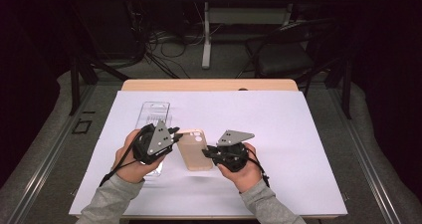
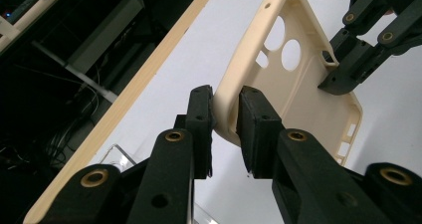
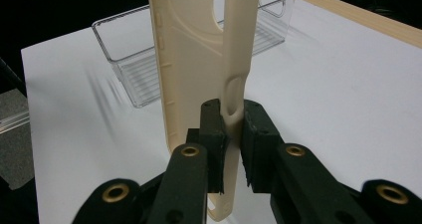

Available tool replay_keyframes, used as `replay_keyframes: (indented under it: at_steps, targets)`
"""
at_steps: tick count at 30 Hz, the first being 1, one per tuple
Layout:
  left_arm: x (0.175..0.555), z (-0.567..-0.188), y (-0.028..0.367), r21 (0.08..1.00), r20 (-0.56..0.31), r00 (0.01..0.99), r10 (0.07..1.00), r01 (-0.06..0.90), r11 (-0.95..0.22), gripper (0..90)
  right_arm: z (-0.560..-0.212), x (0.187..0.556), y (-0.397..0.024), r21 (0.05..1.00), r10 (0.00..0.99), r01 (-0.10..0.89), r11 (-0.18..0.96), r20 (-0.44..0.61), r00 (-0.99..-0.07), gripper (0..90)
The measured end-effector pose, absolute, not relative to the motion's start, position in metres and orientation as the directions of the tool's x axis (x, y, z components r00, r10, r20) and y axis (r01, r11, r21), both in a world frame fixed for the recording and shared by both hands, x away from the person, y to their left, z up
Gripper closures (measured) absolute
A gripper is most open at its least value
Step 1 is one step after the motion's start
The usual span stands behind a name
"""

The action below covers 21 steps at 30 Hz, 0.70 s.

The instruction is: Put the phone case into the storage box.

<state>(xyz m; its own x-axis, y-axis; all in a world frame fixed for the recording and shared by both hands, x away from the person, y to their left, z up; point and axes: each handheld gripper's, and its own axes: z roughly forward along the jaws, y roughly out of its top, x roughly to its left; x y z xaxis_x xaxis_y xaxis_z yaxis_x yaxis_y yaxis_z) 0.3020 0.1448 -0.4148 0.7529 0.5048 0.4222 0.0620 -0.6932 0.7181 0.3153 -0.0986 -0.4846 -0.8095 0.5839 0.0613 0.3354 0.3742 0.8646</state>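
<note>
Cream phone case [image 1: 195,150] held above the white bench [image 1: 278,134], between both hands. Left tongs [image 2: 226,115] clamped on one side rim, right tongs [image 3: 234,129] clamped on the opposite rim; two-sided hold likely steadies it. Clear tray [image 3: 130,59] nearby.

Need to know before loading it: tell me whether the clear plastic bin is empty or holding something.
Empty, as far as shown. In the right gripper view the clear bin has only its ribbed floor visible; the phone case hides its middle.

Cream phone case [image 1: 195,150], clear plastic tray [image 1: 155,112], white table sheet [image 1: 278,134], black claws
</note>
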Motion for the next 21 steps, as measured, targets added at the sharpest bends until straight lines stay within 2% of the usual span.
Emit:
replay_keyframes:
  at_steps: [21]
  targets:
    - [0.3046, -0.4140, 0.1479, 0.741, 0.367, 0.762, 0.534, 0.107, -0.663, 79.1, -0.4849, 0.3150, -0.0977, 0.865, 0.579, 0.335, 0.375, 0.064, -0.813, 81.4]
